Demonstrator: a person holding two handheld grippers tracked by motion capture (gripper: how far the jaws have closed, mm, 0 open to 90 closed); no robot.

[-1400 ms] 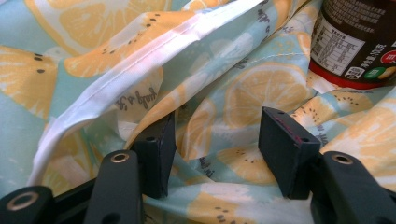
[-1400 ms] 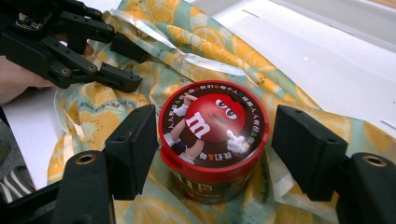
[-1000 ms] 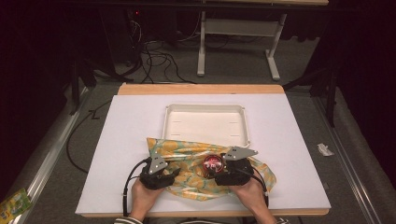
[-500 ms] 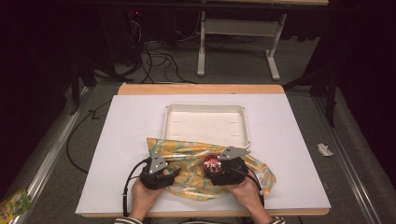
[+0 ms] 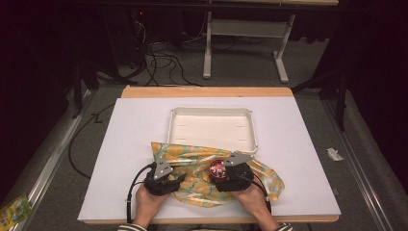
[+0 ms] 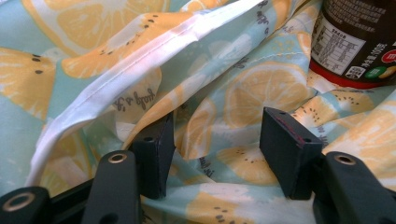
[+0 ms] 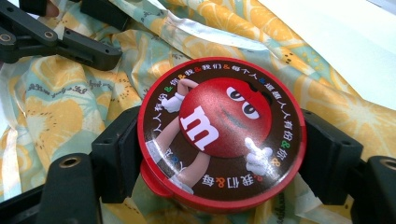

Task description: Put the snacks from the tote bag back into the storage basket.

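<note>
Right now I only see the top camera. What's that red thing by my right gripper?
Observer: A round candy tub with a red cartoon face on its lid. The right gripper squeezes it from both sides.
Operator: And my other one, is it holding anything?
Observer: No. The left gripper has its jaws open, with the lemon-print cloth lying loose between them.
Operator: Is the tub red all over?
Observer: No, its side is dark brown with a white printed label.

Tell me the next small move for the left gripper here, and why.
Probably close the left gripper on the fold of lemon-print bag between its jaws. They stand open with cloth between them, unpinched, while the right gripper is shut on the candy tub just above the bag. Pinching the fabric should let the mouth be held open for the tub.
</note>
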